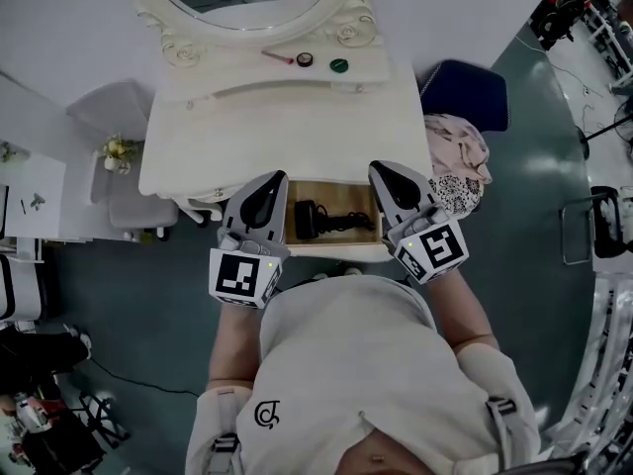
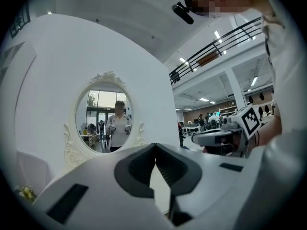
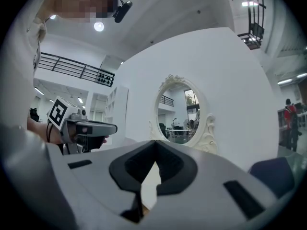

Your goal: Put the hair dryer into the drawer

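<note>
Head cam looks steeply down; L/R cams face level, sharing mirror (image 2: 104,114).

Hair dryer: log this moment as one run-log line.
hair dryer: lying in drawer | drawer: open | left gripper: jaws shut, empty | right gripper: jaws shut, empty

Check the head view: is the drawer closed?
No, the drawer stands pulled out from the dressing table, with the black hair dryer lying inside it.
</note>
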Motion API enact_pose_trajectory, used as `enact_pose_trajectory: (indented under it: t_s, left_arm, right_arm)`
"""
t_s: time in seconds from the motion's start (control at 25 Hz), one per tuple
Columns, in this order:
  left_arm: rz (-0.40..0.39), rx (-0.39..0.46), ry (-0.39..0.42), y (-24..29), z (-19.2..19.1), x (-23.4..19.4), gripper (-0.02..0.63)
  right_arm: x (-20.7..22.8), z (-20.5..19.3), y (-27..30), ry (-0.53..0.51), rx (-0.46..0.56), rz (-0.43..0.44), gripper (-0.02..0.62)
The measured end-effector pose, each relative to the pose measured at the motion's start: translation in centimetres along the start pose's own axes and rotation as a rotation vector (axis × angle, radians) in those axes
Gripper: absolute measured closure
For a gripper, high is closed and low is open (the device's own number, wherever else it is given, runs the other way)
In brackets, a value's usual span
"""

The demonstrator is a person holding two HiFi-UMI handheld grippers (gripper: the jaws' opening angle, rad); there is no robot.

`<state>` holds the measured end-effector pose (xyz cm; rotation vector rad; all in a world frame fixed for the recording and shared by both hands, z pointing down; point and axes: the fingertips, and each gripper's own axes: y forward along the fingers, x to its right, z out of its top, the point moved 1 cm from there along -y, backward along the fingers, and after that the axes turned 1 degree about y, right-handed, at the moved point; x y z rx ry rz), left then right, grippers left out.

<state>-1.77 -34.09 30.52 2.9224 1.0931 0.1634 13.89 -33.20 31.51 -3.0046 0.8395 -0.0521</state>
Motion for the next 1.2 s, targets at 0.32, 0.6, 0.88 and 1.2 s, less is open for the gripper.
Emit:
enact_pose_trajectory:
  t_s: [0.32,0.6,0.88,1.2]
  left_arm:
    - [0.020,-0.010,-0.015,0.4,-0.5,-0.9,0.592]
    - [0.036,-0.013,-0.020,0.2,-0.5,-1.0,0.592]
    - [0.036,0.000,-0.035,-0.2,-0.2,-0.7,0.592]
    - [0.041,0.016,-0.059,-0.6,0.5,-0.7,0.592]
  right_arm:
    - [-0.2,0.0,0.2,-0.030,-0.010,-0.015,0.591]
    - [-1.2,0.4,0.3,-0.031,-0.001,0.037,0.591]
    - [-1.4,0.0,0.0,-0.076,-0.016,0.032,0.591]
    - [-1.5,0.2,-0.2,-0.067,-0.014,0.029,0.591]
